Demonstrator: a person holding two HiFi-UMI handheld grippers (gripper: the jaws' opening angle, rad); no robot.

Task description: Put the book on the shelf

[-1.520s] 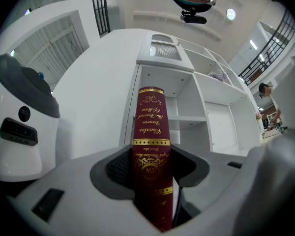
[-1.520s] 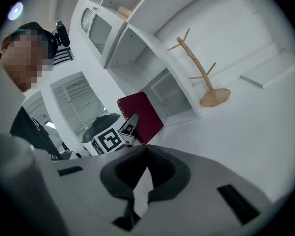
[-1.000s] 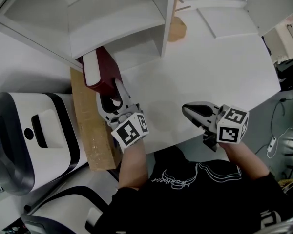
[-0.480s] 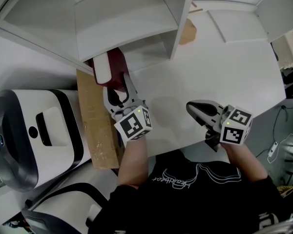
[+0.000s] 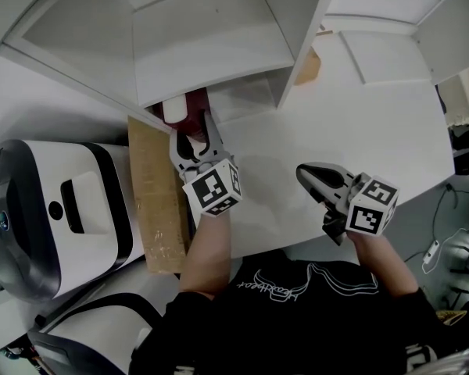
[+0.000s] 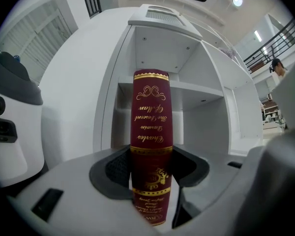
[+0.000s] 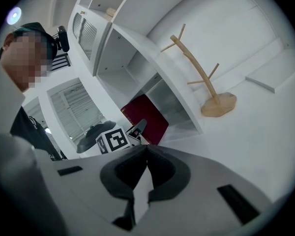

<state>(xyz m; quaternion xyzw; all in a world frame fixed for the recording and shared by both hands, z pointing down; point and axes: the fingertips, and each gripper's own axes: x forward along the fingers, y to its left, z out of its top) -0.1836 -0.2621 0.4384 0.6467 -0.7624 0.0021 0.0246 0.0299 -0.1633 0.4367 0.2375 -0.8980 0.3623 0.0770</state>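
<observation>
A dark red book point(image 6: 151, 132) with gold lettering stands spine toward the camera in the left gripper view. My left gripper point(image 6: 151, 168) is shut on its lower part, one pad on each cover. In the head view the book point(image 5: 194, 104) is half hidden under the edge of the white shelf unit point(image 5: 211, 37), at the mouth of a lower compartment, with my left gripper point(image 5: 195, 131) just behind it. The right gripper view shows the book point(image 7: 146, 118) leaning at the shelf's point(image 7: 137, 48) foot. My right gripper point(image 5: 316, 180) hovers over the table near its front edge, shut and empty.
A white and black appliance point(image 5: 55, 217) stands at the left, with a brown cardboard slab point(image 5: 158, 201) between it and my left arm. A small wooden branch stand point(image 7: 206, 82) sits on the white table point(image 5: 359, 123) to the right of the shelf.
My left gripper has moved forward with the book, whose far end has gone under the shelf's edge. The right gripper has stayed put.
</observation>
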